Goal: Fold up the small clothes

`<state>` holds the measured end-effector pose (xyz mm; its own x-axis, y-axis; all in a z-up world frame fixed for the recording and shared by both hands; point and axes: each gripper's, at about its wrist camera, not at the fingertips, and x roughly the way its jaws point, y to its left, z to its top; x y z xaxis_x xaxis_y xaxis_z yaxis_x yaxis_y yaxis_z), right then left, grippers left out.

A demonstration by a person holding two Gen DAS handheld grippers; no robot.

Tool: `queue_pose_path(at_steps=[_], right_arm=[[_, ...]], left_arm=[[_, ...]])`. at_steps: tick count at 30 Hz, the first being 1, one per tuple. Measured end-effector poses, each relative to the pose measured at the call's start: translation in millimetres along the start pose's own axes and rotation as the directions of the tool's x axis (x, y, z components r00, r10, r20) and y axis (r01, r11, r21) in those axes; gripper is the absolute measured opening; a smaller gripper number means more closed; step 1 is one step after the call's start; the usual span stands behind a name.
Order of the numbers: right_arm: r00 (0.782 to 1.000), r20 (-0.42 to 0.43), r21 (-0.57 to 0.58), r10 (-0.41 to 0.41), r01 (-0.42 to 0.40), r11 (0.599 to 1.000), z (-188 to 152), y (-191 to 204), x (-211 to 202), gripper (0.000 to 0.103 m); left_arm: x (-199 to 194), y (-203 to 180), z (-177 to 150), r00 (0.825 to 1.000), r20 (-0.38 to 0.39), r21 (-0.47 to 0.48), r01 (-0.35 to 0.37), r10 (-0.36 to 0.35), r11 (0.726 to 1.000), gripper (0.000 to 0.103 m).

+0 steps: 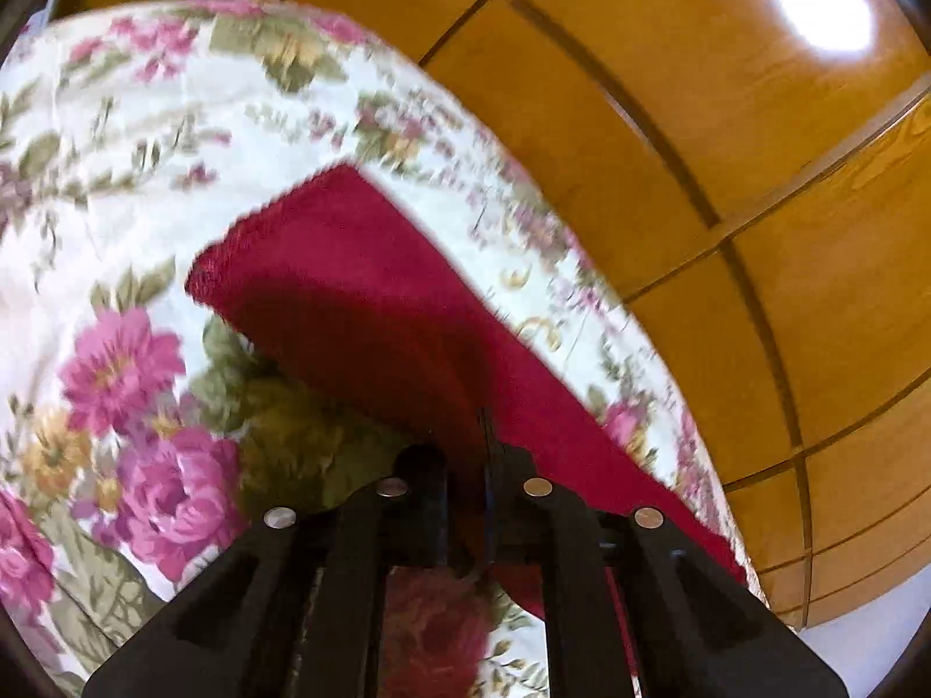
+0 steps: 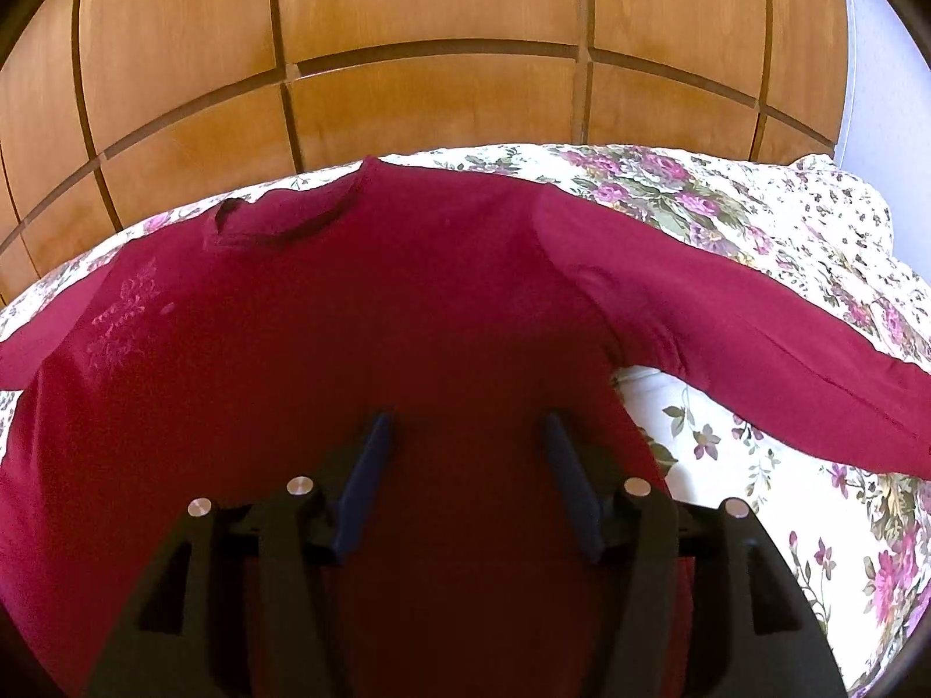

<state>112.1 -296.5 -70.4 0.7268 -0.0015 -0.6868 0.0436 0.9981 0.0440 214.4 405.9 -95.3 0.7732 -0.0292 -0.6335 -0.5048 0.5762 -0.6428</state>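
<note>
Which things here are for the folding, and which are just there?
For the job:
red top
left hand-held gripper, shut on its sleeve
right hand-held gripper, open above it

Just there:
flowery bedspread
wooden wardrobe

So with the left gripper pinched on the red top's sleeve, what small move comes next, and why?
Probably carry the sleeve inward across the red top. The left gripper looks shut on its fabric, the top lies flat on the floral bedspread, and the right gripper hangs open above.

The long-sleeved top (image 2: 361,314) lay spread on the bedspread (image 2: 756,221); its sleeve (image 2: 756,337) stretched right; wooden wardrobe doors (image 2: 430,29) stood behind the bed.
</note>
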Motion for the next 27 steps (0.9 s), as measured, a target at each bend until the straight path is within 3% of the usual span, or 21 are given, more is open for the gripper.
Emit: queue_pose_path(at_steps=[2, 3, 4, 6, 7, 8, 10, 15, 21, 27], right_arm=[[1.0, 0.001, 0.005, 0.008, -0.008, 1.0, 0, -1, 0, 0.057], [1.0, 0.002, 0.007, 0.011, -0.012, 1.0, 0, -2, 0, 0.058], [1.0, 0.004, 0.008, 0.014, -0.014, 1.0, -1, -2, 0, 0.058], [1.0, 0.007, 0.01, 0.018, -0.018, 1.0, -2, -2, -1, 0.059], [1.0, 0.008, 0.012, 0.021, -0.021, 1.0, -2, -2, -1, 0.059], [1.0, 0.009, 0.016, 0.024, -0.024, 1.0, -2, -2, -1, 0.059], [0.999, 0.012, 0.022, 0.03, -0.03, 0.999, -2, -4, -2, 0.059], [0.999, 0.015, 0.03, 0.038, -0.039, 0.999, -3, -4, -2, 0.059], [0.998, 0.024, 0.05, 0.062, -0.063, 0.997, -4, -7, -3, 0.059], [0.997, 0.027, 0.063, 0.076, -0.078, 0.995, -4, -9, -4, 0.059]], left_arm=[[1, 6, -3, 1.0, 0.011, -0.046, 0.03, -0.029, 0.999, 0.015], [0, 10, -3, 0.999, 0.014, -0.074, 0.051, -0.05, 0.996, 0.028], [-1, 12, -2, 0.997, 0.017, -0.102, 0.077, -0.076, 0.992, 0.032], [-3, 7, 1, 0.997, 0.024, -0.105, 0.07, -0.068, 0.992, 0.03], [-5, 4, 3, 0.997, 0.025, -0.095, 0.072, -0.07, 0.993, 0.01], [-9, -3, 5, 0.998, 0.03, -0.068, 0.061, -0.059, 0.996, 0.007], [-22, -20, 6, 0.997, 0.062, -0.011, 0.053, -0.052, 0.999, 0.007], [-56, -84, -3, 0.984, 0.124, 0.175, 0.107, -0.129, 0.979, 0.007], [-82, -179, -49, 0.96, 0.078, 0.366, 0.222, -0.267, 0.904, 0.007], [-79, -267, -133, 0.948, -0.03, 0.572, 0.276, -0.317, 0.772, 0.007]])
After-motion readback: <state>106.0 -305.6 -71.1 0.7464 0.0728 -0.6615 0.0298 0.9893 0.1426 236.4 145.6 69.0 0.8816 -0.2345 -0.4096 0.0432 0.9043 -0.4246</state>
